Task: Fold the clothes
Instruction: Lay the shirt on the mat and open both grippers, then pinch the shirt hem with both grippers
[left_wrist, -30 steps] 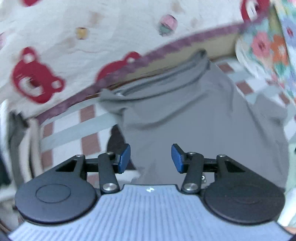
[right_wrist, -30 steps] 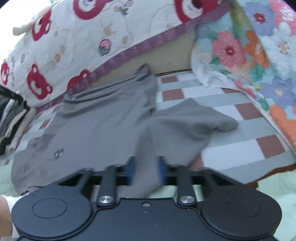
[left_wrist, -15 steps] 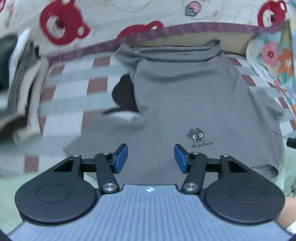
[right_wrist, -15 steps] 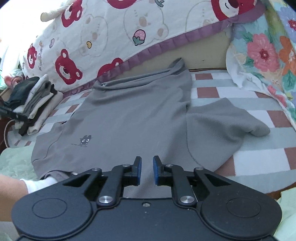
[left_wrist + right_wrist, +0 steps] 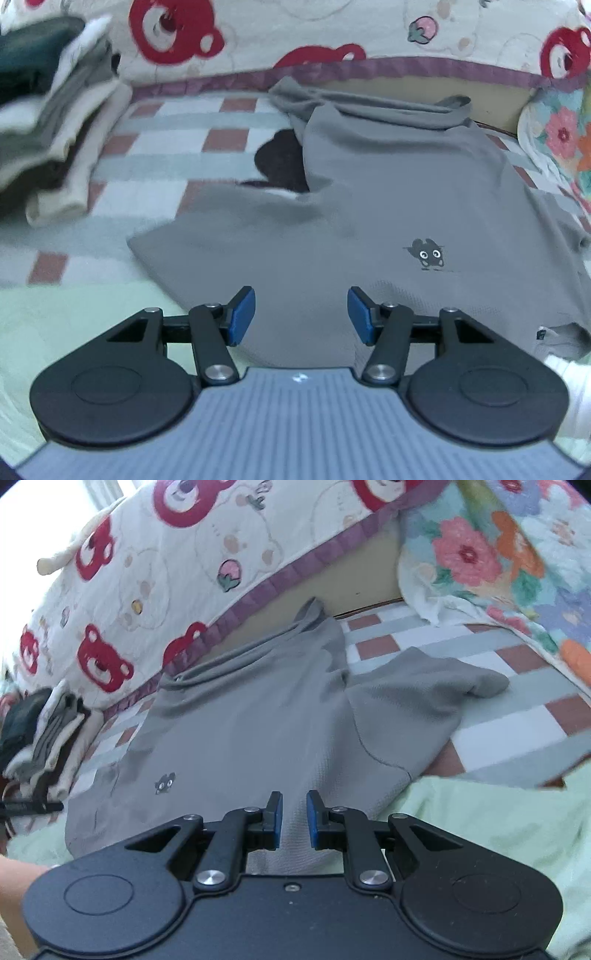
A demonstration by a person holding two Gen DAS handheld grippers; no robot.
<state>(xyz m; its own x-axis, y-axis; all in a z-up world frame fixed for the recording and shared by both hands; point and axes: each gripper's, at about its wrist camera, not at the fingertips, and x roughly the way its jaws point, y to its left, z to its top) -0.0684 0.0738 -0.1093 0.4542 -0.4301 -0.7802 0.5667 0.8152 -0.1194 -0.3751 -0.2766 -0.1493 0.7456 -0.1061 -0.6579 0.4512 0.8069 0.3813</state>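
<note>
A grey T-shirt (image 5: 388,192) with a small dark cartoon print (image 5: 424,254) lies spread face up on the checked bed sheet (image 5: 177,147), collar towards me. Its left sleeve (image 5: 207,236) spreads out flat. My left gripper (image 5: 301,314) hangs open just above the shirt near the shoulder, nothing between its blue pads (image 5: 242,314). In the right wrist view the same T-shirt (image 5: 240,731) stretches away, its right sleeve (image 5: 424,701) lying out to the right. My right gripper (image 5: 294,819) is over the near edge, open by a narrow gap, holding nothing.
A stack of folded clothes (image 5: 55,129) sits at the left of the bed. A bear-print quilt (image 5: 166,572) rises behind the shirt and a floral quilt (image 5: 498,554) at the right. Pale green bedding (image 5: 498,819) covers the near edge. A white sleeve (image 5: 569,373) shows lower right.
My right gripper has let go of the shirt fabric it pinched and has opened slightly. The left gripper has swung left and back, open throughout. The shirt now lies flatter.
</note>
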